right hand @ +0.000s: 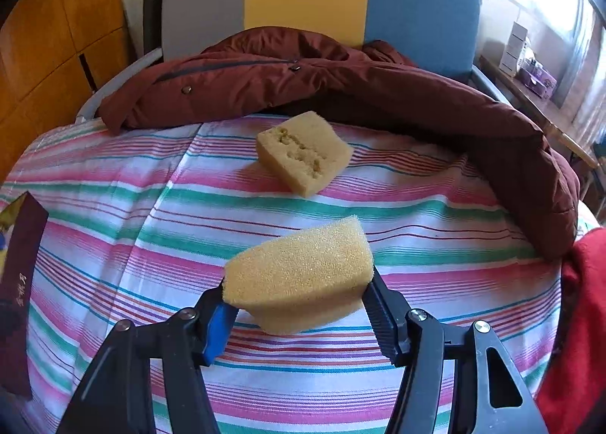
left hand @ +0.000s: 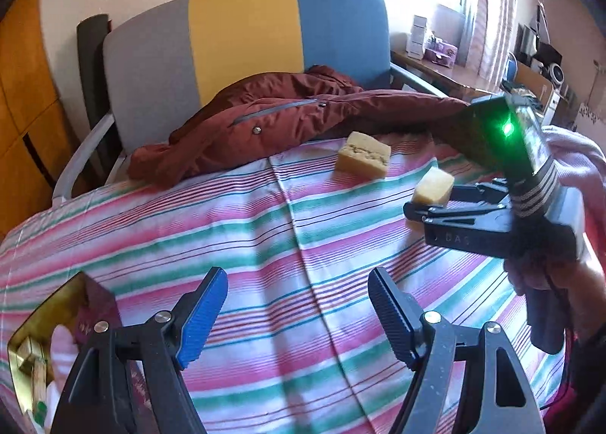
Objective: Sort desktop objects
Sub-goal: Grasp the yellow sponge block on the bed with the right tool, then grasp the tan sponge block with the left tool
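Right gripper (right hand: pixel 299 305) clamps a sponge (right hand: pixel 299 274) above the striped cloth (right hand: pixel 151 229); grip sits at the sponge's near edge, so soft foam may squirm out. Left gripper (left hand: pixel 297 305) gapes wide, empty. Second sponge (right hand: pixel 303 155) lies near the jacket (right hand: pixel 416 93); box (left hand: pixel 45 320) at far left.

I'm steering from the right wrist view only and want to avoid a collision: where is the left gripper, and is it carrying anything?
Observer: The left gripper is open and carries nothing; it hovers over the striped cloth.
Operator: I only see a dark edge at my far left. What is it?
Observer: It is a maroon box with a gold lining, open, with small items inside.
Operator: How does my gripper look from there?
Observer: The right gripper is shut on the held sponge, raised off the cloth, nearer than the second sponge lying by the red-brown jacket.
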`<control>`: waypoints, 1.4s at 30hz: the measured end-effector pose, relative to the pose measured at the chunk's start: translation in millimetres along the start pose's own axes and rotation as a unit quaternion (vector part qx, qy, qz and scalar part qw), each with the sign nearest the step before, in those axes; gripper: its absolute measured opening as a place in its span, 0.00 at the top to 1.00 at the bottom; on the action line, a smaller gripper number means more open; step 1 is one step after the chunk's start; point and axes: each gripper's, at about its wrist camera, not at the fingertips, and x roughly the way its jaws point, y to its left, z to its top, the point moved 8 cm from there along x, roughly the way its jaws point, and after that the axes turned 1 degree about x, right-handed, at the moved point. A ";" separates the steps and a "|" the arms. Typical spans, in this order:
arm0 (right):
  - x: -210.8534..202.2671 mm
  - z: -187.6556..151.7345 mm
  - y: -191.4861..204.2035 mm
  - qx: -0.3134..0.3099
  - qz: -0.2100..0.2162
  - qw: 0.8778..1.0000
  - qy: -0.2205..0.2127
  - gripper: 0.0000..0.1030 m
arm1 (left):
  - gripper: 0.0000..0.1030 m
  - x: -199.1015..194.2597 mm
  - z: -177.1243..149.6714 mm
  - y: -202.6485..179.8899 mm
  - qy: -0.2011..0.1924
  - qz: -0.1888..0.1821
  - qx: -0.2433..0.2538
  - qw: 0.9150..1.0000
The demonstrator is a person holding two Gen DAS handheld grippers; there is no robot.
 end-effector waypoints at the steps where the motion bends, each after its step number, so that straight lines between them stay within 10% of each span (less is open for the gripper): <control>1: -2.6 1.1 -3.0 0.007 0.000 1.000 -0.002 0.40 | 0.25 2.7 0.9 -2.2 0.002 0.001 0.004 1.000; 42: -22.8 7.6 -75.6 0.166 0.003 0.986 -0.017 0.39 | 0.20 150.4 90.2 -74.6 0.032 -0.082 0.107 0.990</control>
